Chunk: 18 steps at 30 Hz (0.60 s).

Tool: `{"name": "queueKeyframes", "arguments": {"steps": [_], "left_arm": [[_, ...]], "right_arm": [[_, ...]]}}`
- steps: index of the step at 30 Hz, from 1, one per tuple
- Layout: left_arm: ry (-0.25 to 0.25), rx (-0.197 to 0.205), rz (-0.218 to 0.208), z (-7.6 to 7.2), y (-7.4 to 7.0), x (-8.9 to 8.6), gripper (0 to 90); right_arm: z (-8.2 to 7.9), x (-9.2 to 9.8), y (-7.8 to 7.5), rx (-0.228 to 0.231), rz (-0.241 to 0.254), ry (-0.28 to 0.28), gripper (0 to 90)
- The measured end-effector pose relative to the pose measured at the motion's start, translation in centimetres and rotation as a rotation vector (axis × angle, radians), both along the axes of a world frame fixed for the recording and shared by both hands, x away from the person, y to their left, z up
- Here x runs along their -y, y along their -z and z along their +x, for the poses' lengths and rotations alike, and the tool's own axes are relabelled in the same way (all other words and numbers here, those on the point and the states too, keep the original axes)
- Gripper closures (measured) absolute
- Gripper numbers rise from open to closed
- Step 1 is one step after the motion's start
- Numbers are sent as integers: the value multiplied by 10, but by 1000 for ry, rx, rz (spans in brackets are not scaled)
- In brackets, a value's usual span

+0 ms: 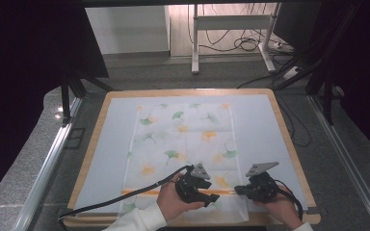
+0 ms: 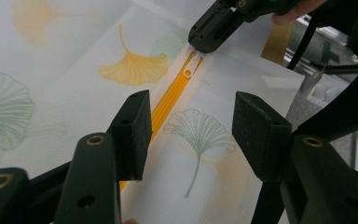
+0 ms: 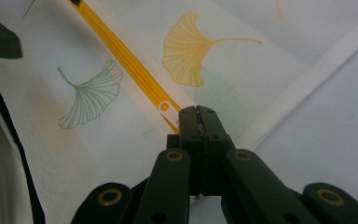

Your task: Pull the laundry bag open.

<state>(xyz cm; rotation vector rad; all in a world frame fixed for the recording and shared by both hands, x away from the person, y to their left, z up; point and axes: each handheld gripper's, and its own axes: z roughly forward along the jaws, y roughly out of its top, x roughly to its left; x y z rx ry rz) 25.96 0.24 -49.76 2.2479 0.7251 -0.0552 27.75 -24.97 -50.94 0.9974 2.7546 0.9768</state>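
Right gripper (image 3: pixel 196 114): matte black jaws pressed flat together, pinching the small white zipper pull (image 3: pixel 164 107) at the end of the ribbed orange zipper (image 3: pixel 121 58). Left gripper (image 2: pixel 189 126): blocky rubber-faced jaws about half apart, straddling the zipper line just above the cloth, nothing clamped. Beyond: thin, finely woven translucent white pouch (image 1: pixel 183 139) printed with fan-shaped ginkgo leaves in orange and green, lying flat on the pale sheet over the wood-edged tabletop (image 1: pixel 289 144).
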Motion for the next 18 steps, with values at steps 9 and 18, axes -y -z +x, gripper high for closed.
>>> {"name": "queueKeyframes", "arguments": {"steps": [9, 18], "left_arm": [[9, 20, 42, 0, 8, 14, 517], [25, -3, 31, 6, 6, 40, 554]], "right_arm": [[-1, 0, 1, 8, 3, 8, 893], [-2, 1, 2, 9, 7, 10, 893]]}}
